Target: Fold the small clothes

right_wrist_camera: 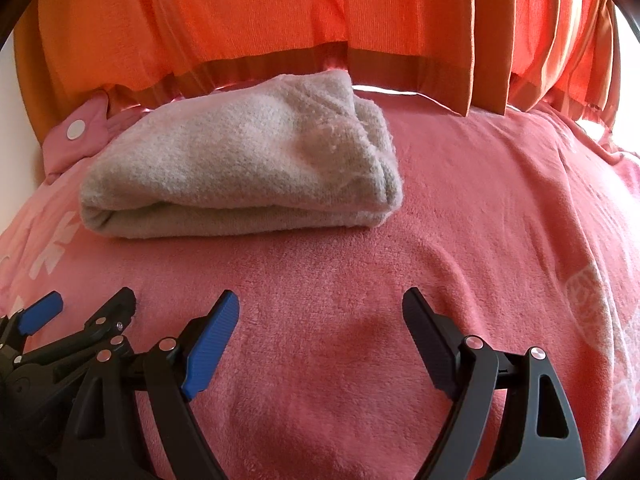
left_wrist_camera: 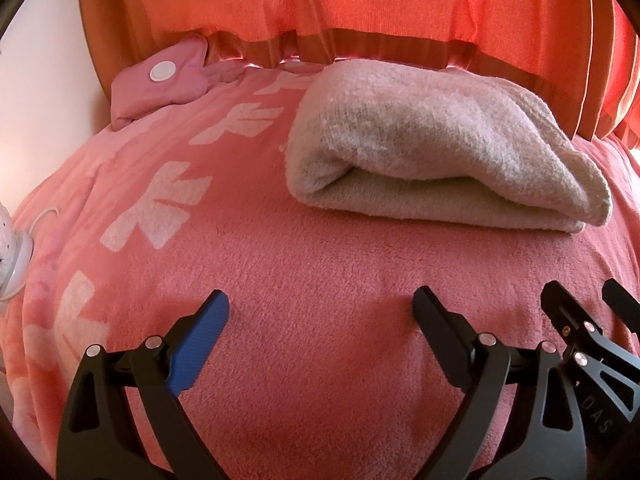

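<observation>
A beige fluffy cloth (left_wrist_camera: 440, 148) lies folded into a thick bundle on the pink blanket (left_wrist_camera: 320, 264), its folded edge facing me. The right wrist view has the same cloth (right_wrist_camera: 240, 168) at upper left. My left gripper (left_wrist_camera: 322, 308) stands open over bare blanket, well short of the cloth, with nothing between its fingers. My right gripper (right_wrist_camera: 320, 308) is open too, over bare blanket in front of and to the right of the cloth. Each gripper appears at the edge of the other's view, side by side.
Orange curtains (left_wrist_camera: 360, 8) hang along the far side of the bed. A small pink pouch with a white disc (left_wrist_camera: 160, 80) lies at the far left near the curtains. A white object with a cord (left_wrist_camera: 16, 252) sits at the left edge.
</observation>
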Demonstrator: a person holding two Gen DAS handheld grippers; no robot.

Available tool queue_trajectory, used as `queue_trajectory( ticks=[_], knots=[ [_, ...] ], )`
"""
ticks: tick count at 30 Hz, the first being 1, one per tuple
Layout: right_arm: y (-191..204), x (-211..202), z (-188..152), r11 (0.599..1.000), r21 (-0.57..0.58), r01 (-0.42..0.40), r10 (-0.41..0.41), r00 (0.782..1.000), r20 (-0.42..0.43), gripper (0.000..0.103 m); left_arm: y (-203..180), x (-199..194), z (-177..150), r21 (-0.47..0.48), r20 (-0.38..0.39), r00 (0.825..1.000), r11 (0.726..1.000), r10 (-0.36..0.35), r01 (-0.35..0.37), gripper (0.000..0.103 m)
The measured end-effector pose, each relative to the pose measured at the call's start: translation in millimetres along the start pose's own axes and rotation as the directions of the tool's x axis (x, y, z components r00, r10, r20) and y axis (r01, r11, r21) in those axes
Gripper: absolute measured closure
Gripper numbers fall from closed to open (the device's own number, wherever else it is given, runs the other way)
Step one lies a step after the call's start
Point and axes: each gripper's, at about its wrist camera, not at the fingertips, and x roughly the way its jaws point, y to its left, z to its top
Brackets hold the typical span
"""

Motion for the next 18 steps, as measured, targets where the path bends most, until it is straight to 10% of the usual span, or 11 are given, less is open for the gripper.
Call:
queue_trajectory(
  ticks=[18],
  knots=[
    [-1.6, -0.3, 0.4, 1.000, -0.004, 0.003, -0.003, 1.000, -0.003, 0.022, -0.9, -1.1, -0.7, 0.010, 0.002, 1.000, 1.000, -0.001, 0.001, 0.017]
  ],
)
